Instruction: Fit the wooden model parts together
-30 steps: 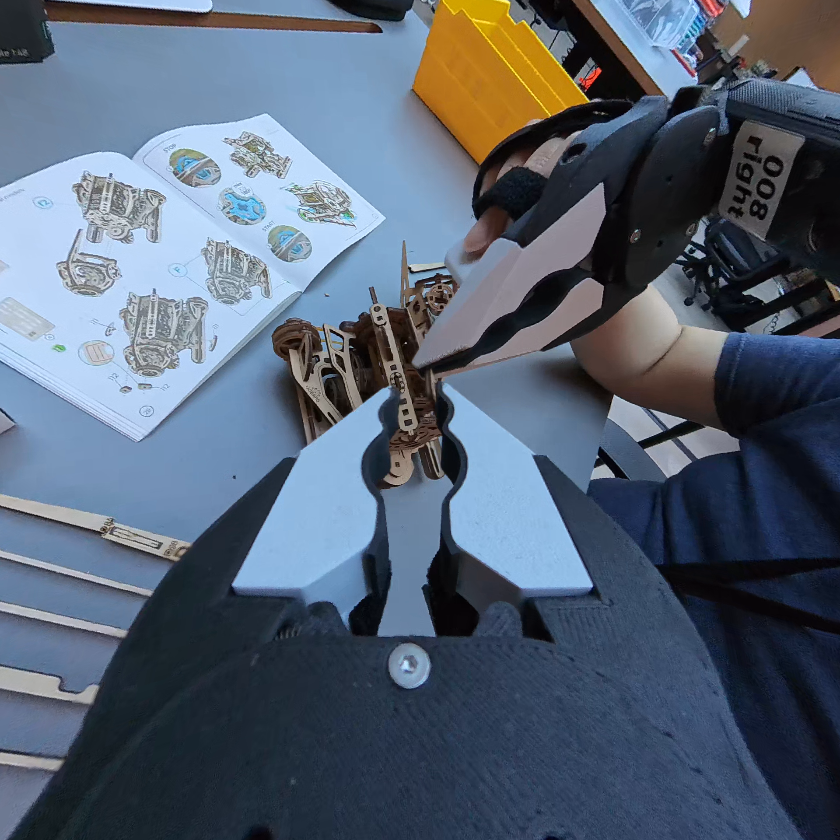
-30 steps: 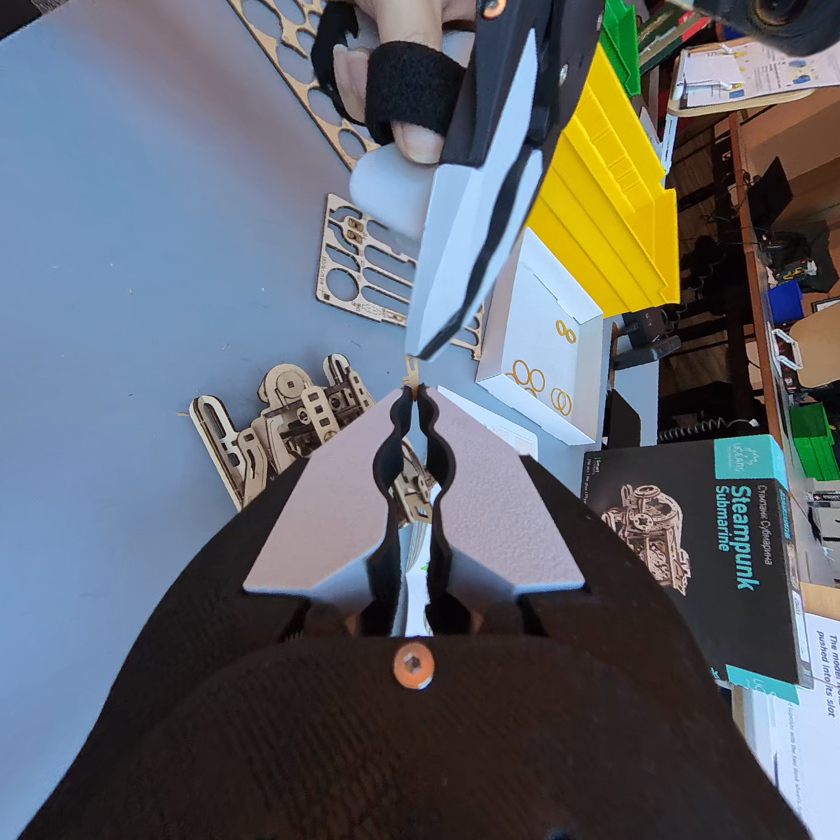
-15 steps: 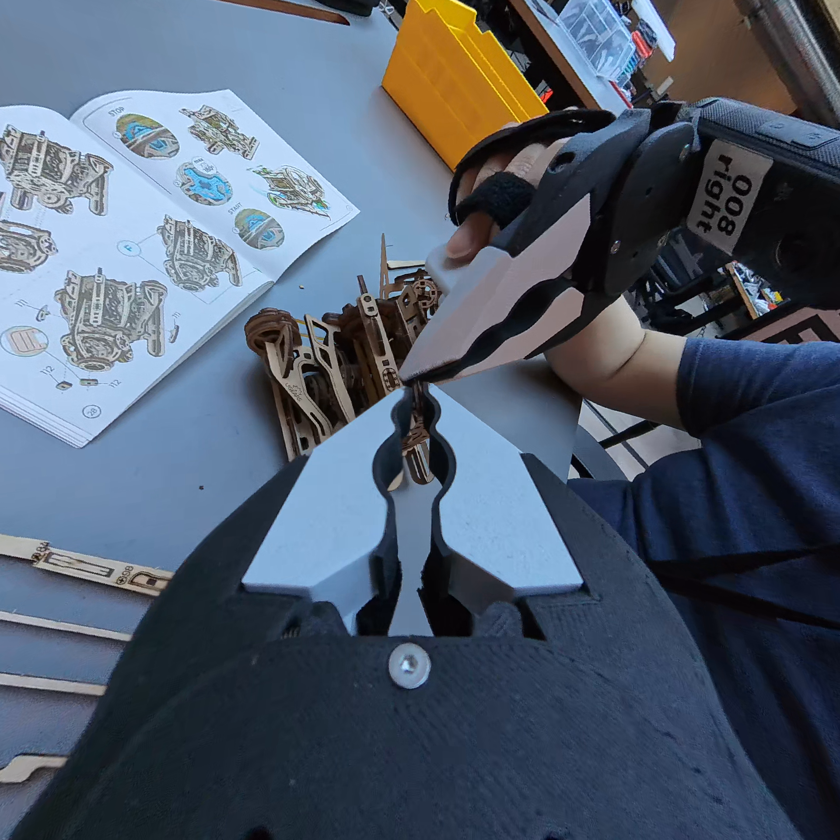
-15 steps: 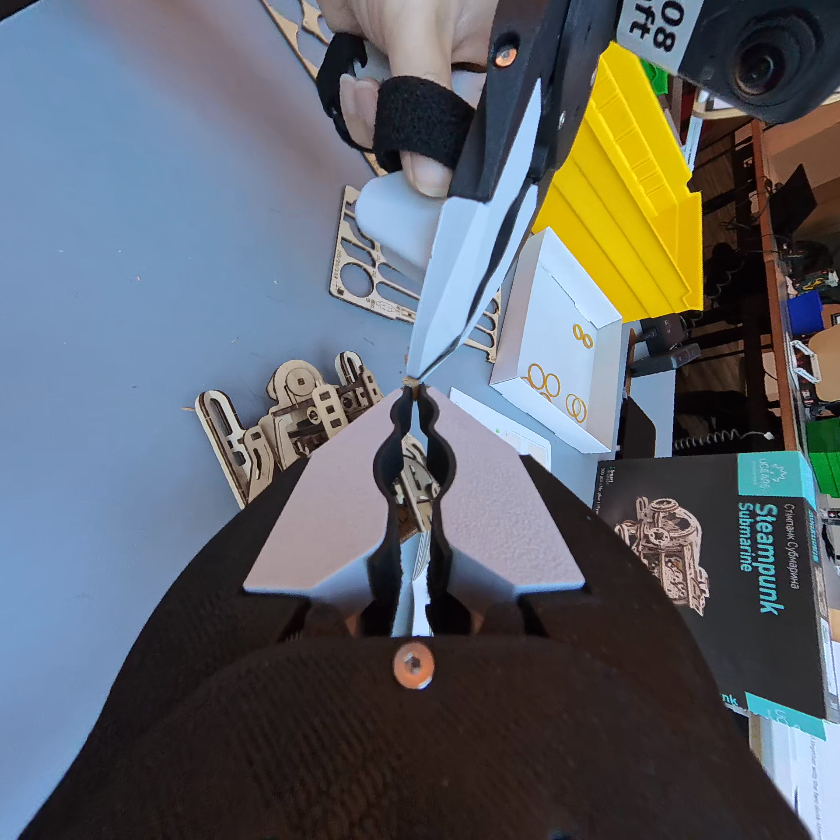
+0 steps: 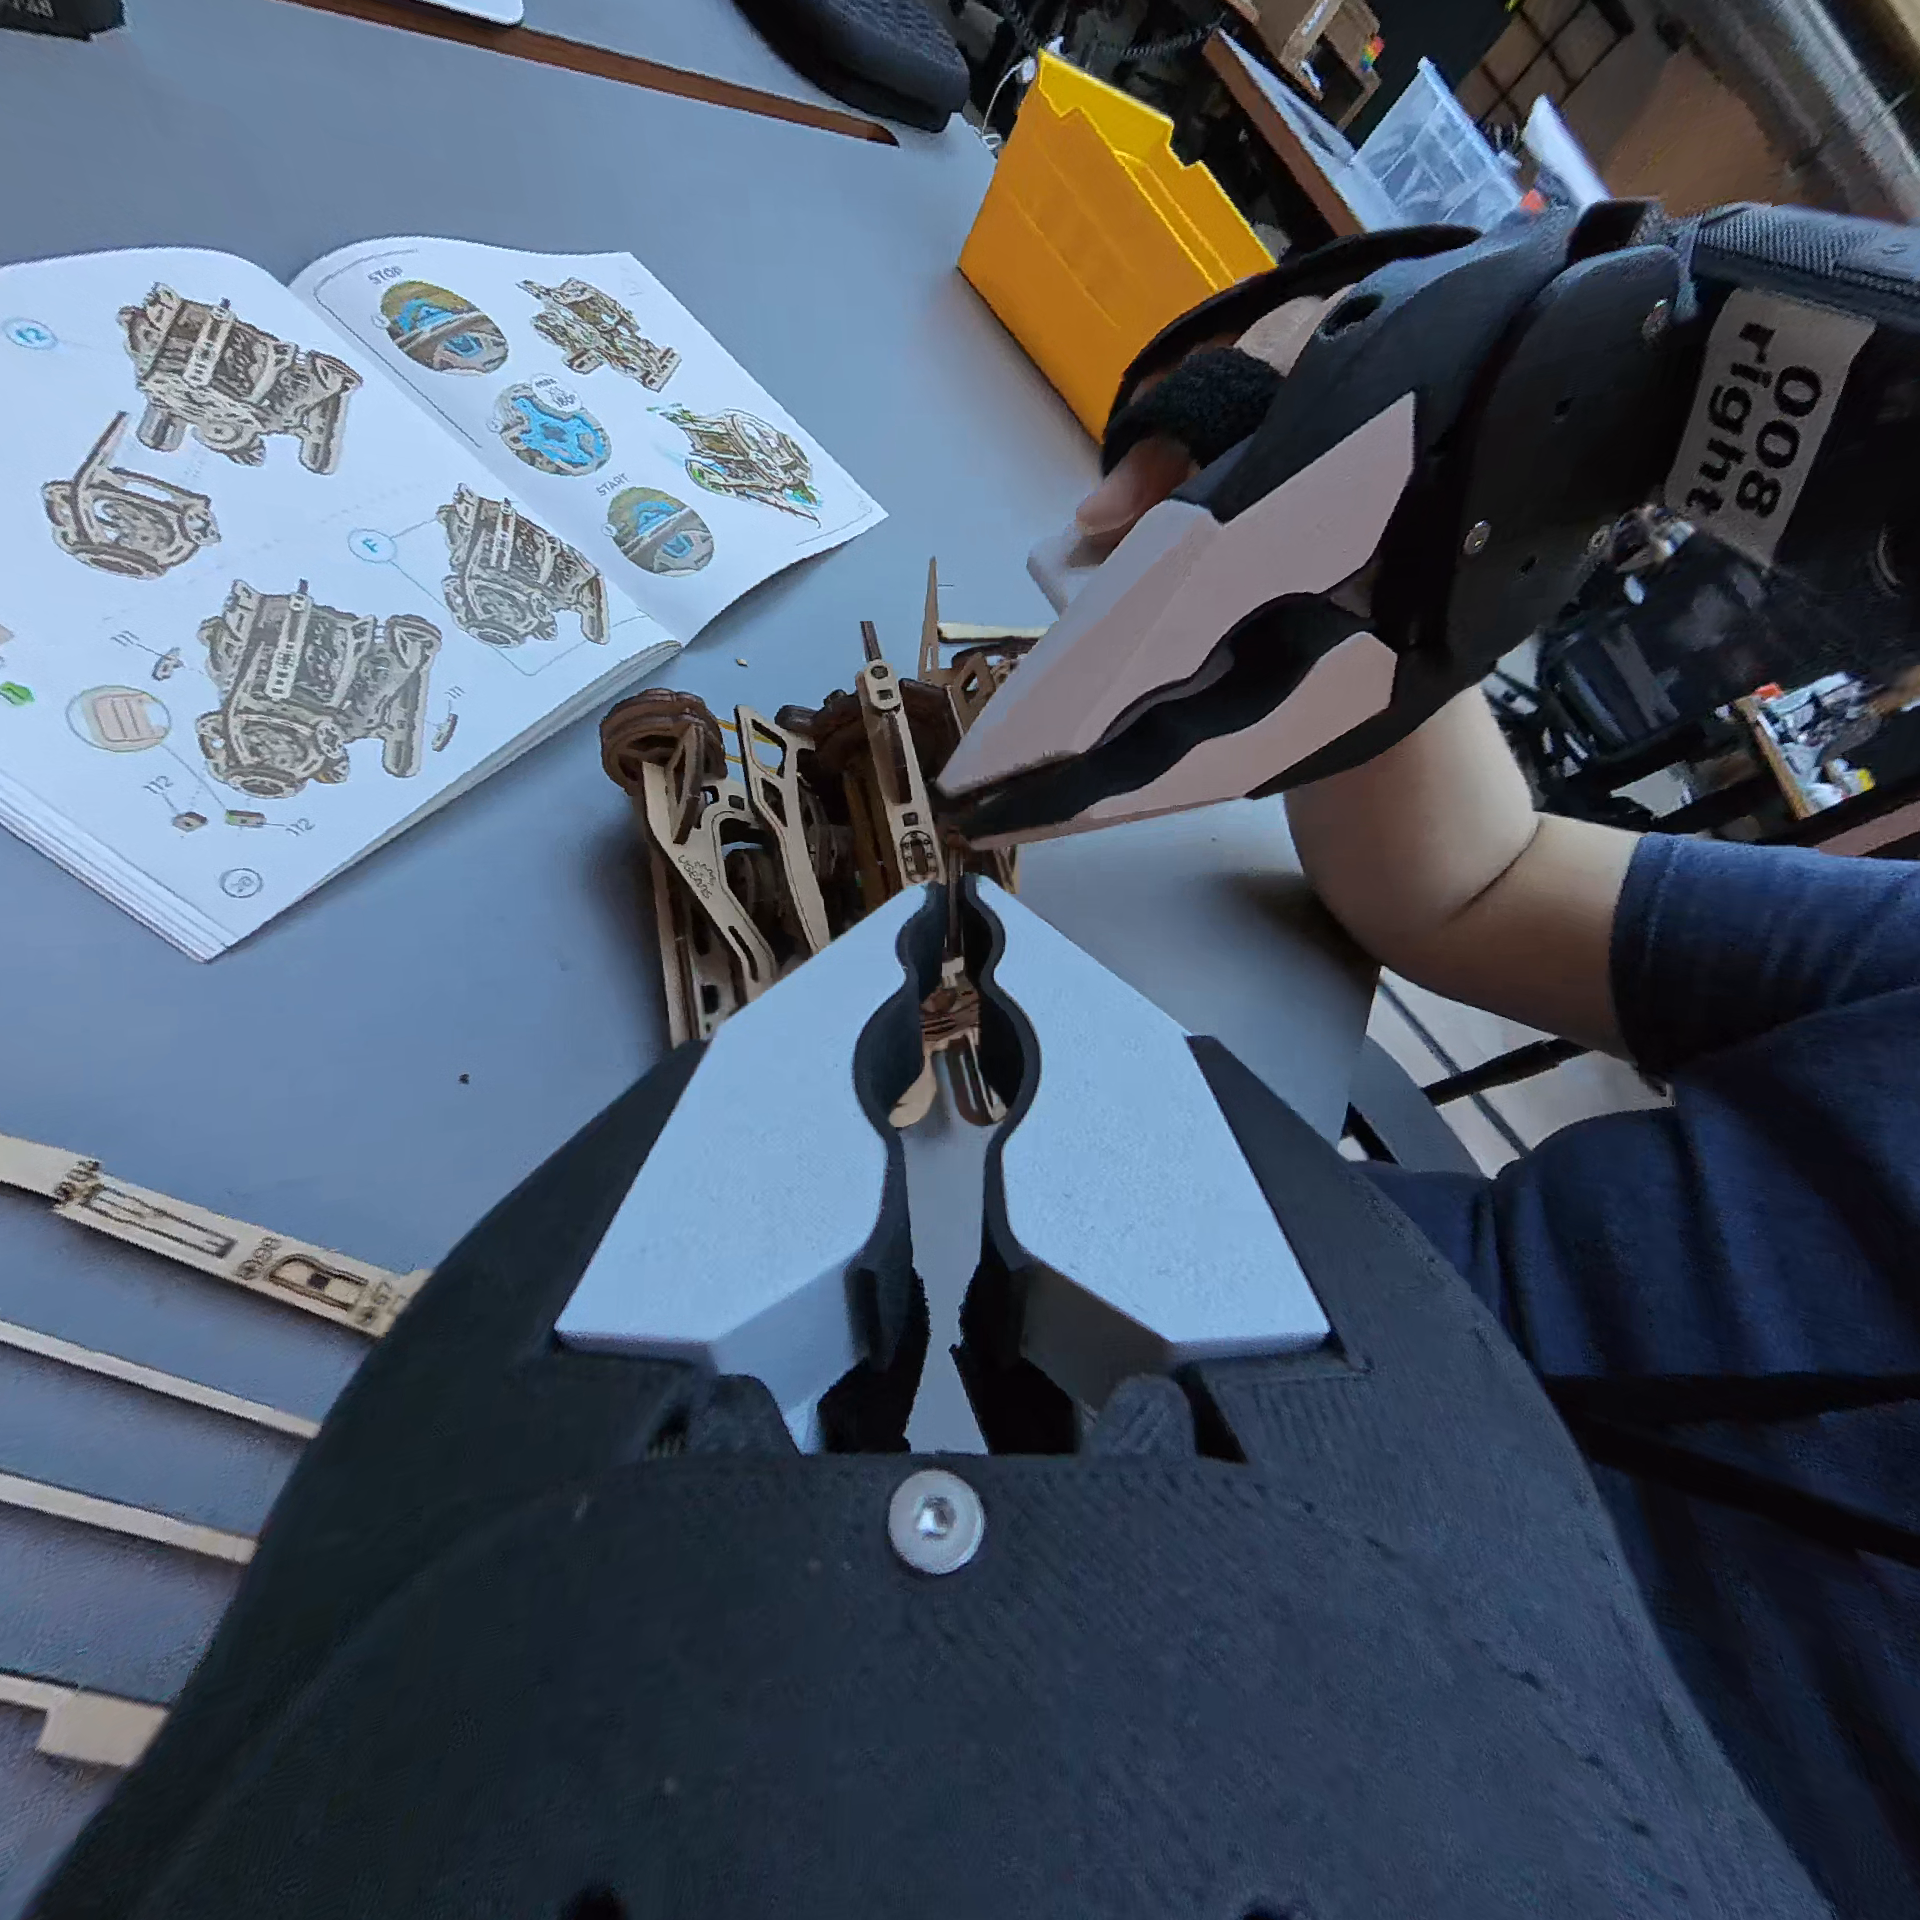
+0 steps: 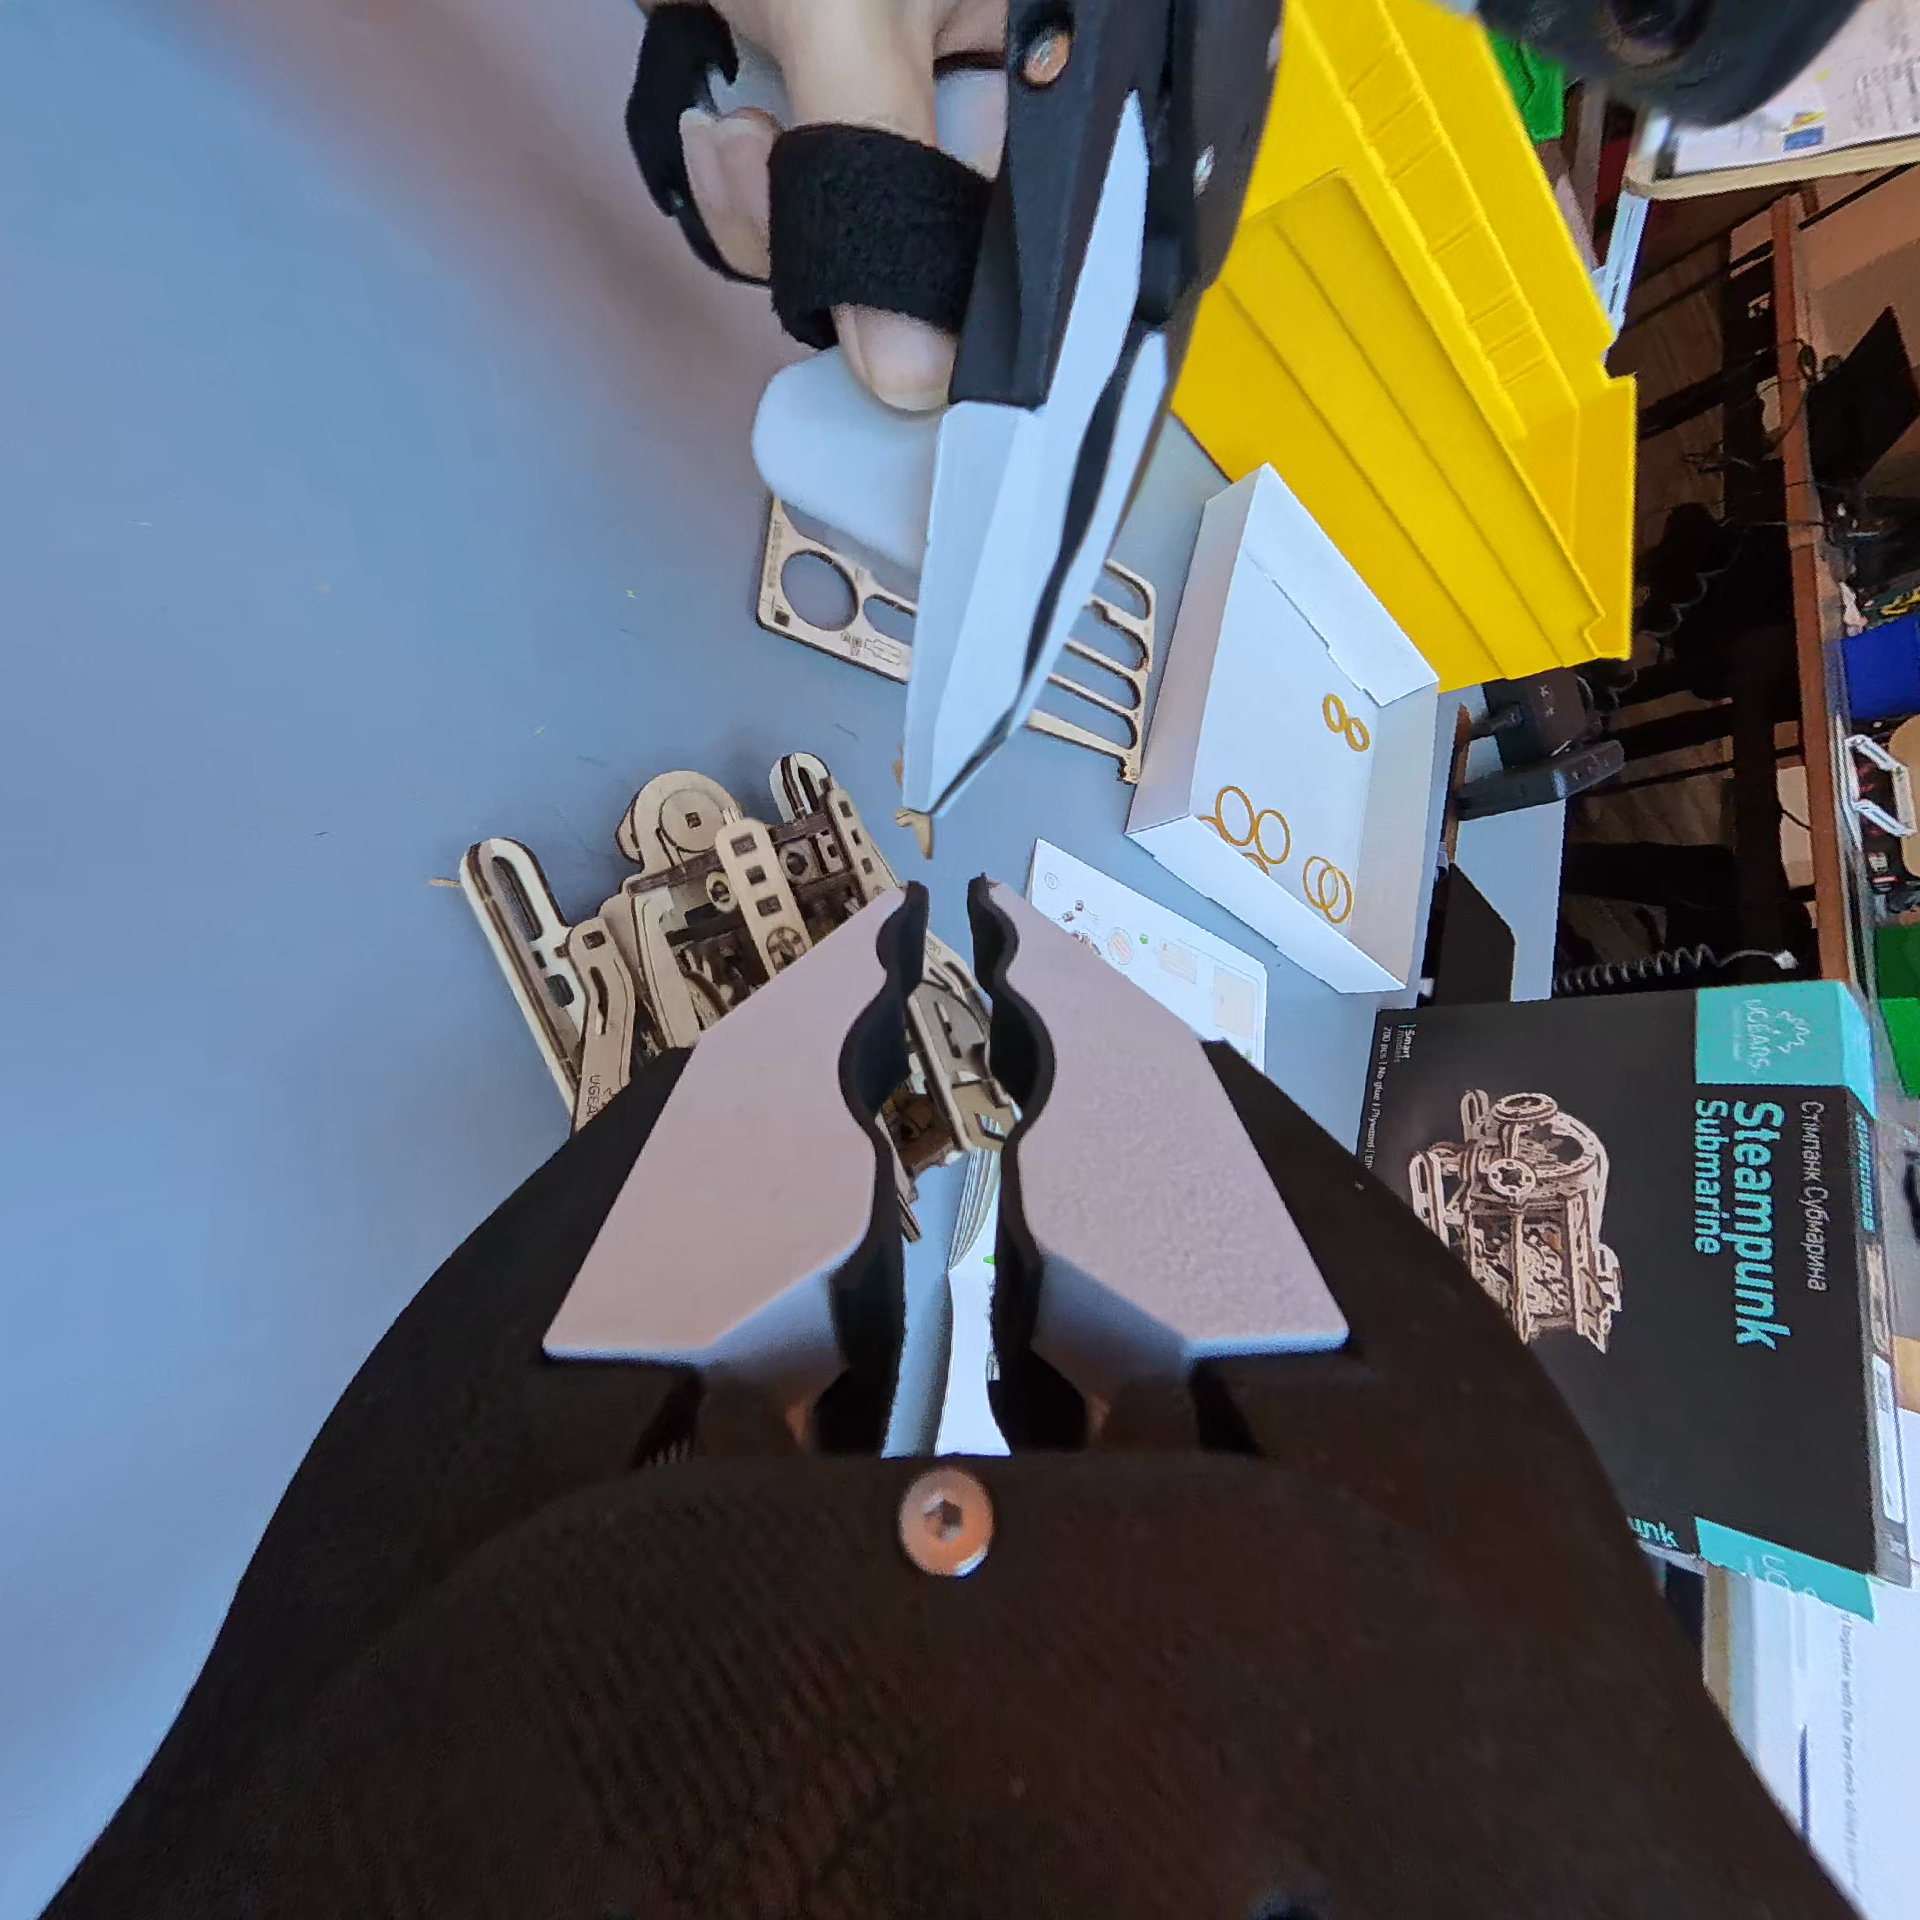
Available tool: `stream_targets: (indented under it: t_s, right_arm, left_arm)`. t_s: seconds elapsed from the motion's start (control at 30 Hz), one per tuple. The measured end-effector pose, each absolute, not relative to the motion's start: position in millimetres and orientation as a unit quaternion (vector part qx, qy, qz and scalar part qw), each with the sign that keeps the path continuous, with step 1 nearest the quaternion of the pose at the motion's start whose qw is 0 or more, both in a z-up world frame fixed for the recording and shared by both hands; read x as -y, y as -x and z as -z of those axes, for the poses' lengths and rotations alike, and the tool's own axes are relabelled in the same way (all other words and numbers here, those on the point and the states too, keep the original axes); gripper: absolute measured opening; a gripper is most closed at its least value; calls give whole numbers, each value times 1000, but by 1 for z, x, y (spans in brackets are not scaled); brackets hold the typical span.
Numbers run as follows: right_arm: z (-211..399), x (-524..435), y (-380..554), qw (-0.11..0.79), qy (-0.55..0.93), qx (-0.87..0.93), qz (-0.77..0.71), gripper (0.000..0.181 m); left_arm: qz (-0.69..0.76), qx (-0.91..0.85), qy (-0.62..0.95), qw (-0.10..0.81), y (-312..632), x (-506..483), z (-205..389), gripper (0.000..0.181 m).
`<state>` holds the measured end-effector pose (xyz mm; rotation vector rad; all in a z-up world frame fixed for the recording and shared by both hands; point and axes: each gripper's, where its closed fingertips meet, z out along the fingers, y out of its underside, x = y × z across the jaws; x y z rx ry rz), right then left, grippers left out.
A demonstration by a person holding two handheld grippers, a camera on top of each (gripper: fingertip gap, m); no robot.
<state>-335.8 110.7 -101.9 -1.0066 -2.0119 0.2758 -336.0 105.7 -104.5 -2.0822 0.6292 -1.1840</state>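
Seen from the right wrist, the left gripper (image 6: 923, 805) came down from above with its two grey fingers pressed together on a small wooden part (image 6: 918, 824). Only a pale sliver of that part showed below the tips, too tiny to make out its shape. Just beneath it, the right gripper (image 6: 945, 896) had its fingertips slightly apart, a narrow gap between them and nothing held. Seen from the left wrist, the left gripper (image 5: 954, 891) was nearly closed at the tip, and the pinched part could not be picked out against the clutter behind. The right gripper (image 5: 951, 810) reached in from the right side, its tips just above the left gripper's tips. The partly built wooden model (image 5: 790, 821) lay on the grey table (image 5: 416, 1039) directly beyond and below both sets of tips, and the fingers hid its near portion. An open instruction booklet (image 5: 343, 540) lay to the far left of the left gripper, cut off at the frame edge. Past the right gripper sat a yellow bin (image 6: 1434, 343), a white box (image 6: 1278, 623) with gold rings, and a black product box (image 6: 1621, 1268) to its right, partly cropped.
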Motion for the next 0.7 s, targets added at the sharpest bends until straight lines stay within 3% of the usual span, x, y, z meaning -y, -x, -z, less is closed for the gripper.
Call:
stream_targets:
  t_s: [0.7]
  right_arm:
    - [89,-114,321,424,422,791,-129,6]
  left_arm:
    - [459,-183,815,303,335,-106,115,0]
